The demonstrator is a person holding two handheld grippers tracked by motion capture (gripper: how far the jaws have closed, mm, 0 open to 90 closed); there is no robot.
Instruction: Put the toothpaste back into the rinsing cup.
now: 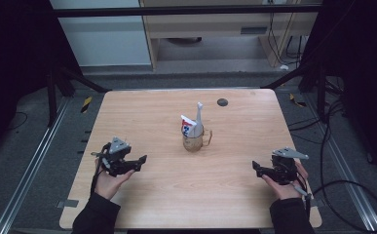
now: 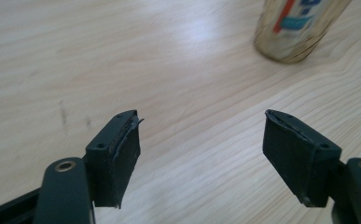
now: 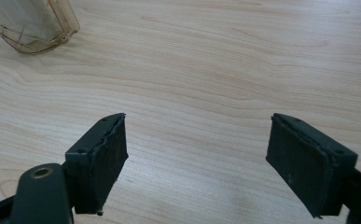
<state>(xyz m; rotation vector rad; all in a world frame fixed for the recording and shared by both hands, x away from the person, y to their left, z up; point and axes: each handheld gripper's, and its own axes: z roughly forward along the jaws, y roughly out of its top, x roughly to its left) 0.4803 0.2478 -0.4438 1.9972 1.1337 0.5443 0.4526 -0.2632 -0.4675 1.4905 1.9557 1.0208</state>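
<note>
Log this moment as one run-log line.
left gripper: jaws open, empty | right gripper: jaws open, empty | mug: upright mid-table, holds tube

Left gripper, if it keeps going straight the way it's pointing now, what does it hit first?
Probably nothing soon. The left gripper, fingers open and empty, aims over the bare table. The glass mug holding a toothpaste tube stands ahead but to the right of that line, though depth is hard to judge.
</note>
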